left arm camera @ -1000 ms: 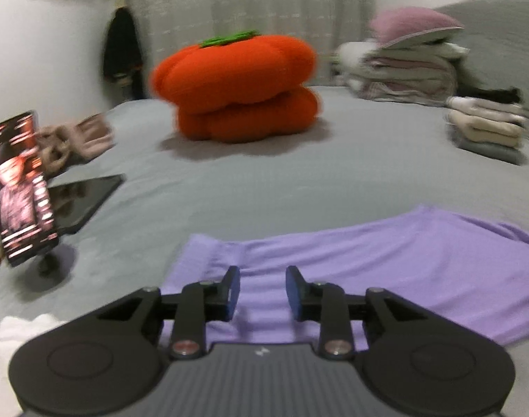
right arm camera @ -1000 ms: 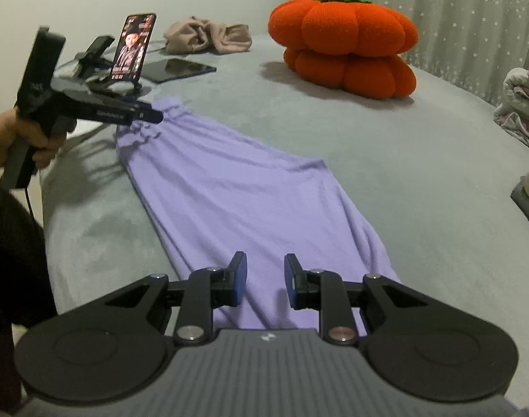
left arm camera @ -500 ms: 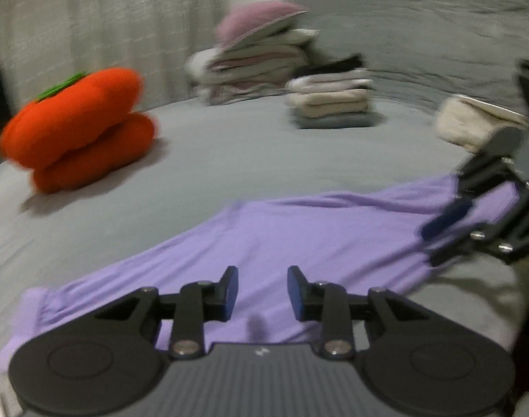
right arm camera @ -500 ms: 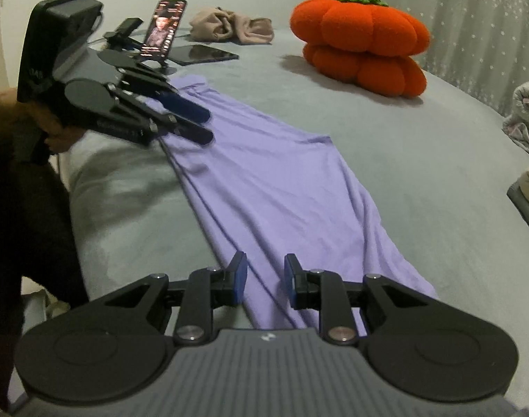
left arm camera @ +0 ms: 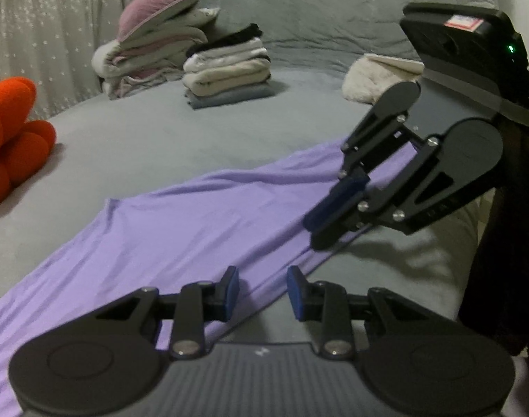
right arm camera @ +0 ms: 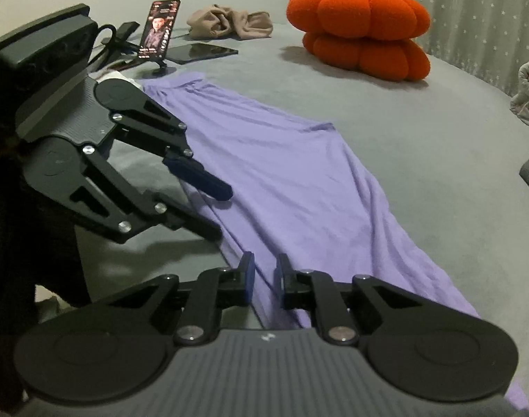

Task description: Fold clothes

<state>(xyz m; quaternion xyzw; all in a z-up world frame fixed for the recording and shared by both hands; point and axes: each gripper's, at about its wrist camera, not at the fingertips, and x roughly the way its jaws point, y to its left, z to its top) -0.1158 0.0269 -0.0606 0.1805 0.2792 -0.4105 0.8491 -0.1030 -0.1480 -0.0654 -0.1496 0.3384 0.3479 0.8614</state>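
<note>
Here, largest first, as my two wrist cameras show it:

Surface: a wide bed under a grey velvety cover [right arm camera: 420,160], with a grey quilted headboard [left arm camera: 333,10] at one end and a pale star-dotted curtain [right arm camera: 479,17] along one side.

Garment: a long lilac knit garment [right arm camera: 292,173] lies flat near my edge of the bed. Its long axis runs along that edge, the gathered narrow end pointing toward the phone, the wider end spreading out under my right tool.

Room items: a big orange pumpkin-shaped plush cushion [right arm camera: 361,31] sits well apart from the garment; a stack of folded cream and grey clothes [left arm camera: 226,73] stands near the headboard; a beige crumpled cloth [right arm camera: 229,26] lies in the far corner.

Left gripper [right arm camera: 212,205]: I hold it low over the garment's near edge, jaws apart with nothing between them.

Right gripper [right arm camera: 263,278]: it hovers over the same edge, jaws slightly apart with nothing clamped.

Small things: a lit smartphone on a stand [right arm camera: 160,31], just beside the gathered end.
</note>
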